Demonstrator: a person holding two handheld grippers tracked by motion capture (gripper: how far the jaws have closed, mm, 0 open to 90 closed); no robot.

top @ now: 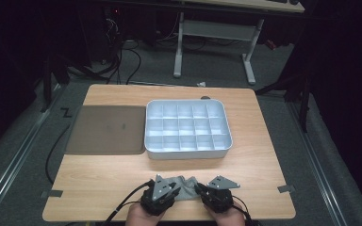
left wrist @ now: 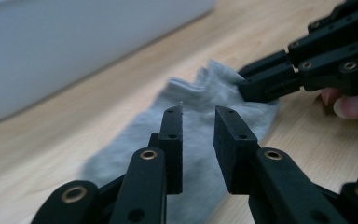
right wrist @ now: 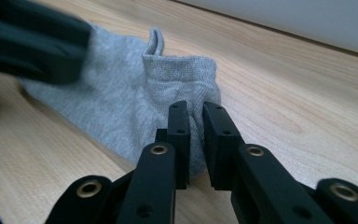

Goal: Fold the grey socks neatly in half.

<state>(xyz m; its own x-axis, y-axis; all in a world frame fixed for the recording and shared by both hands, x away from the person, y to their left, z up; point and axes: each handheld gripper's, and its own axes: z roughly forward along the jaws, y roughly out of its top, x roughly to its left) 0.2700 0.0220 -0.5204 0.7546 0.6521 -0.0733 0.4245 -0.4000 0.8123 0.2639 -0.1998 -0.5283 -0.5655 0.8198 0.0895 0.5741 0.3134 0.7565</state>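
At the bottom centre of the high view my two grippers sit close to the near edge of the wooden table (top: 103,179), with a grey sock (top: 185,184) lying flat between them. Bare wood runs open to lower left and lower right of my hands; above them a strip of bare table separates the sock from the white compartment tray (top: 187,150), which stands mid-frame beside a flat dark mat (top: 106,129) on its left, the two touching or nearly so. My right gripper (right wrist: 195,122) has its jaws nearly together, pinching a fold of the sock at its cuff end; a small loop tab stands up on the cuff in the upper centre of the right gripper view. My left gripper (left wrist: 198,123) hovers over the other part of the sock with its jaws apart, fabric visible through the gap, nothing clamped. The sock's long axis runs left-right across the high view, cuff toward frame right. Table surface is light wood grain, sitting on grey carpet (top: 23,155); a second white-legged desk (top: 214,28) stands at upper centre, cables (top: 127,61) trail on the floor at upper left, and the surroundings are dark.
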